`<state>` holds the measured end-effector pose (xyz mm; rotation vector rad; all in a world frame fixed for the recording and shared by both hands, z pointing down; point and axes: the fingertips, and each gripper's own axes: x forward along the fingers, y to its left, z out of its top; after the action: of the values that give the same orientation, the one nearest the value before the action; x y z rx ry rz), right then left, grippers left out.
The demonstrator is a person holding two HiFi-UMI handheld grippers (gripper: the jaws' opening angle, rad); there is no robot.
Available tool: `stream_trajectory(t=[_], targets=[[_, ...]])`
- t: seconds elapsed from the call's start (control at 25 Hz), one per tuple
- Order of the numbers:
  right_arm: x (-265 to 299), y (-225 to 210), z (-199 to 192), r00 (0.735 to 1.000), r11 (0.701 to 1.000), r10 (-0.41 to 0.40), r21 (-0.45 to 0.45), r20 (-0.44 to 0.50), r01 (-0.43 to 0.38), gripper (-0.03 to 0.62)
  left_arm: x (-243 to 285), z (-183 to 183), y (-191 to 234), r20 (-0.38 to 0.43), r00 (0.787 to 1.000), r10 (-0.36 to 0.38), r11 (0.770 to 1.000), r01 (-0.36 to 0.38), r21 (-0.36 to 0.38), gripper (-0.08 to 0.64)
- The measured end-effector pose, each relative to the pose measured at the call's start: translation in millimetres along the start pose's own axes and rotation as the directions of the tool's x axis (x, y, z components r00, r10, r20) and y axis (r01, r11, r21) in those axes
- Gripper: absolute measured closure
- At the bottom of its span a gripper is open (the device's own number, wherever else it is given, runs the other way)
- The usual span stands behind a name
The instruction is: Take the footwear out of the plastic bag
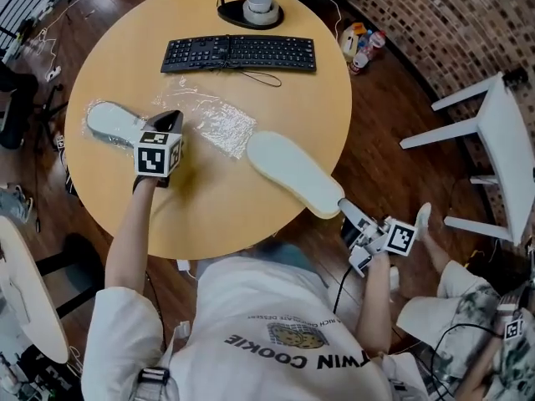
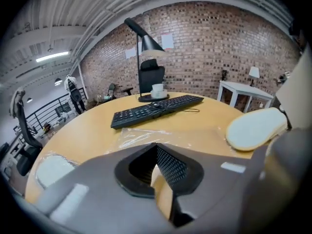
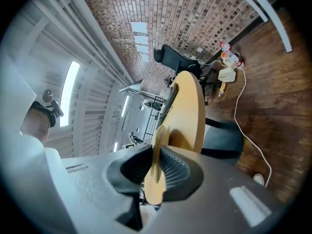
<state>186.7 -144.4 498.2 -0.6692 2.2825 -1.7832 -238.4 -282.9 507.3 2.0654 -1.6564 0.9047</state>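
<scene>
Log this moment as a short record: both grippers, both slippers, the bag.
left gripper: shut, empty, above the table
right gripper: shut on the edge of the held slipper
held slipper: out of the bag, far end over the table
other slipper: on the table at left, plastic around it
bag: flat near the keyboard

I see a black keyboard on the round surface, lamp base just behind — white table well off right.

White slipper, black keyboard, tan table
</scene>
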Motion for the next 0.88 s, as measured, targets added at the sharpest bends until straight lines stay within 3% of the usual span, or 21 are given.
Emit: stream_trajectory(t=[0.24, 0.36, 0.56, 0.88], targets=[[-1.4, 3.8, -11.6, 0.999, 0.999, 0.035, 0.0, -0.038, -0.035, 0.54, -36.0, -13.3, -117.2, 0.042, 0.982, -0.184, 0.983, 0.184, -0.014, 0.557], [-7.4, 3.3, -18.3, 0.997, 0.999, 0.049, 0.011, -0.062, -0.048, 0.54, -45.1, -26.7, -146.1, 0.044, 0.974, -0.222, 0.971, 0.225, -0.079, 0.557], [3.4, 3.4, -35.6, 0.986, 0.995, 0.098, 0.022, -0.136, -0.096, 0.54, -57.8, -39.4, -142.8, 0.043, 0.978, -0.206, 0.967, 0.21, -0.144, 0.557], [26.6, 2.9, -51.4, 0.97, 0.993, 0.122, 0.034, -0.21, -0.117, 0.54, -81.6, -51.8, -144.9, 0.04, 0.987, -0.158, 0.976, 0.162, -0.144, 0.557]])
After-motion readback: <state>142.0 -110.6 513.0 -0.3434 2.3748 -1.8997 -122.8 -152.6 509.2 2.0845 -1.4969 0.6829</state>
